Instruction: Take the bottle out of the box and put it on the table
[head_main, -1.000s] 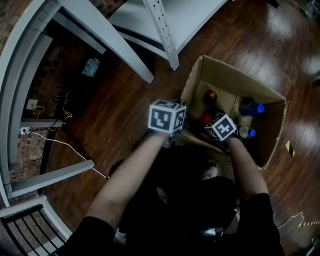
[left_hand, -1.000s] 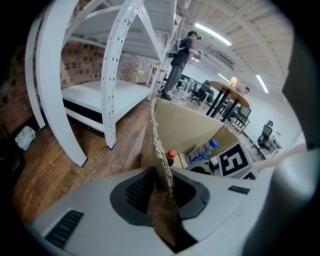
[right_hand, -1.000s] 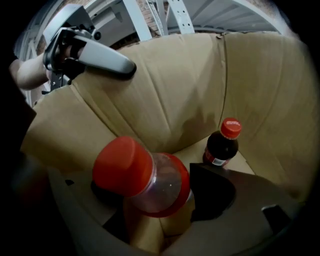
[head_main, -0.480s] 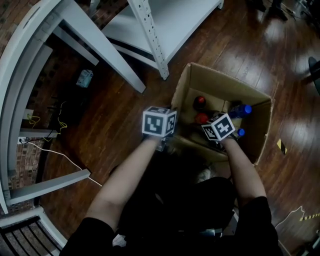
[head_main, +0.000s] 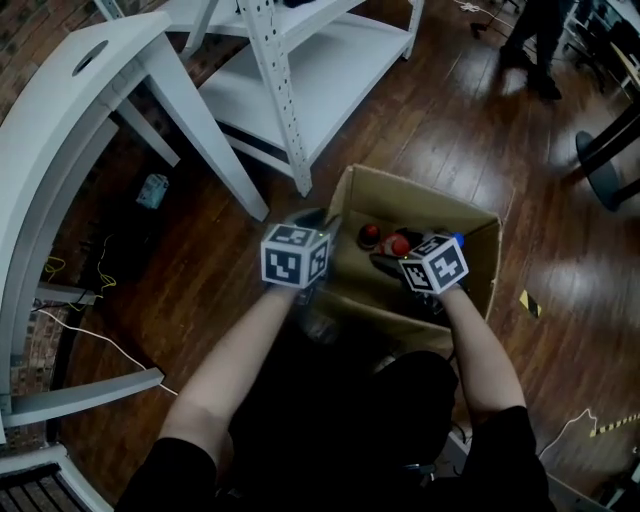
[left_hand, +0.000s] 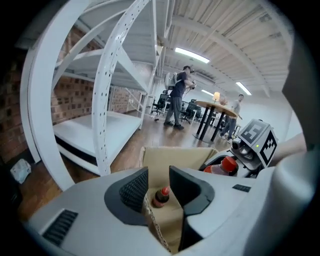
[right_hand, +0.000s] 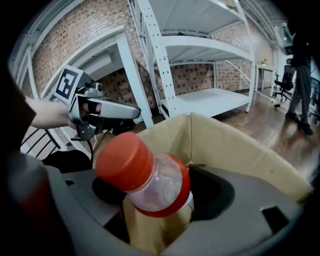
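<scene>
An open cardboard box (head_main: 470, 232) stands on the wooden floor in front of me. My right gripper (head_main: 392, 262) is shut on a clear bottle with a red cap (head_main: 399, 244), lifted above the box's inside; in the right gripper view the bottle (right_hand: 145, 172) leans left between the jaws (right_hand: 160, 200). My left gripper (head_main: 312, 222) is at the box's near left wall. Its jaws (left_hand: 159, 187) have just been opening and stand open, with the cardboard edge (left_hand: 162, 222) between them. A second red-capped bottle (head_main: 369, 236) (left_hand: 161, 196) and a blue cap (head_main: 457, 238) remain inside.
A white metal shelf rack (head_main: 300, 60) stands just beyond the box. A white table (head_main: 60, 110) with slanted legs curves along the left. A person's legs (head_main: 535, 40) and a chair base (head_main: 610, 160) are at the far right. Cables (head_main: 70, 320) lie at the left.
Both grippers rose. The right one lifted the red-capped bottle higher out of the box. The left gripper came up along the box's wall.
</scene>
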